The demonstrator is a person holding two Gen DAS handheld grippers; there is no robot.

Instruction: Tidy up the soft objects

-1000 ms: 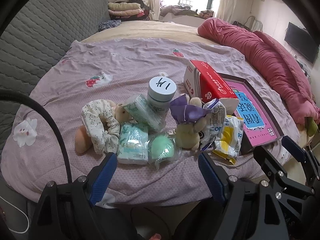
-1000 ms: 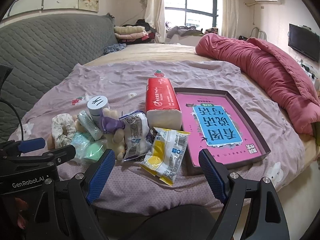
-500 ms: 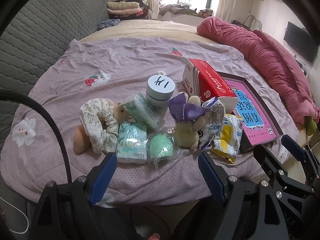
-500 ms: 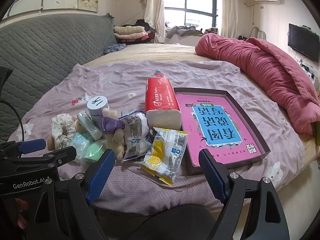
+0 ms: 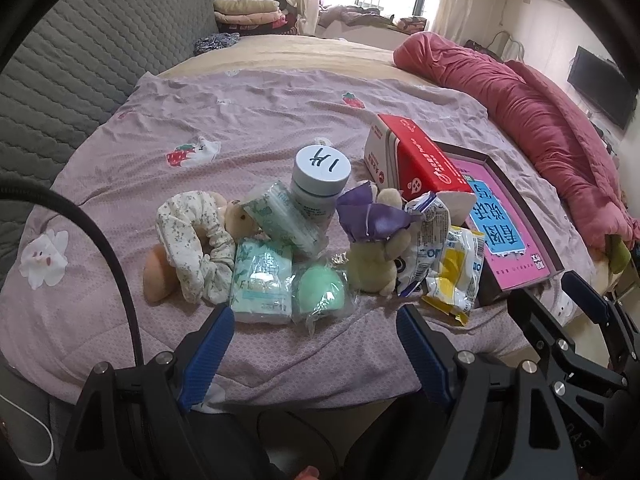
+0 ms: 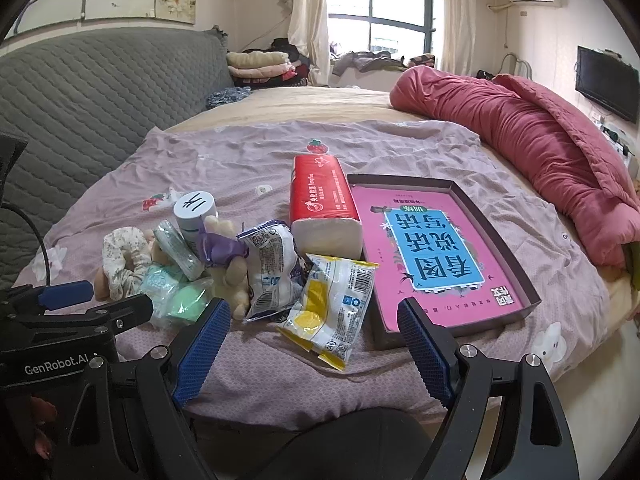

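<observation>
Both claws hang spread and empty over the near edge of the bed. Left claw (image 5: pixel 316 344) has its blue pads (image 5: pixel 208 344) wide apart, with nothing between them but the purple sheet (image 5: pixel 260 128). Right claw (image 6: pixel 316 344) is just as wide, and its pads (image 6: pixel 202 346) touch nothing.

Just beyond the left claw lies a huddle of soft things: a green sponge (image 5: pixel 320 290) in clear wrap, a tissue pack (image 5: pixel 262 280) touching its left side, a floral scrunchie (image 5: pixel 192 248) further left, and a second pack (image 5: pixel 284 220) leaning on a white jar (image 5: pixel 320 180). A plush toy (image 5: pixel 376 248) with a purple cloth sits right of the sponge.

Ahead of the right claw lie two snack bags (image 6: pixel 332 304), overlapping. Behind them stands a red tissue brick (image 6: pixel 324 204), just beside a pink box (image 6: pixel 436 256) on its right. A red quilt (image 6: pixel 540 148) runs along the bed's far right side.
</observation>
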